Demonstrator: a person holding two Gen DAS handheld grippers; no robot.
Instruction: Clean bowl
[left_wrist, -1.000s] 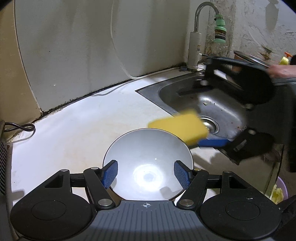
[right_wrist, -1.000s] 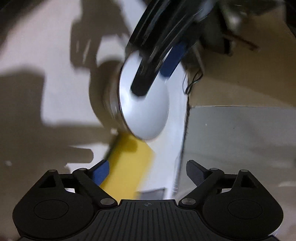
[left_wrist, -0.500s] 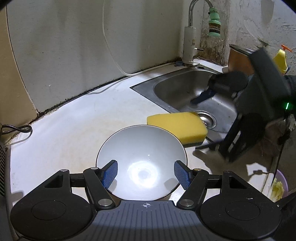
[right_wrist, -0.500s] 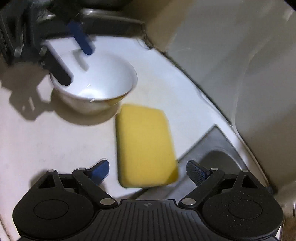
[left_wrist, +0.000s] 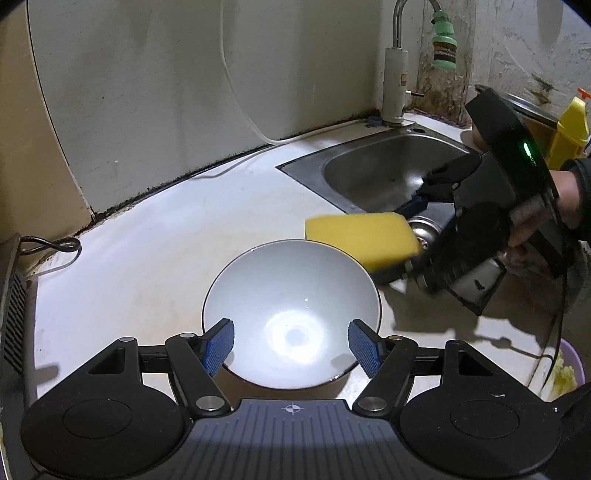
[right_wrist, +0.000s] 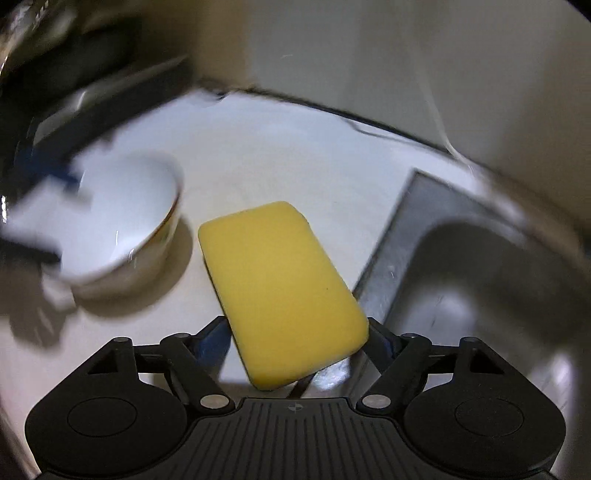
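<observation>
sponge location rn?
The yellow sponge is clamped in the right gripper, held above the counter between the white bowl on its left and the sink on its right.

I see white stained counter (left_wrist: 155, 236), bowl (left_wrist: 291, 314) sitting on it nr front, steel sink (left_wrist: 373, 173) set in at right, cable (left_wrist: 51, 245) at left edge

Steel sink (left_wrist: 373, 173), tap (left_wrist: 395, 81), white cord (left_wrist: 240, 96), perhaps a yellow bottle (left_wrist: 569, 129).
</observation>
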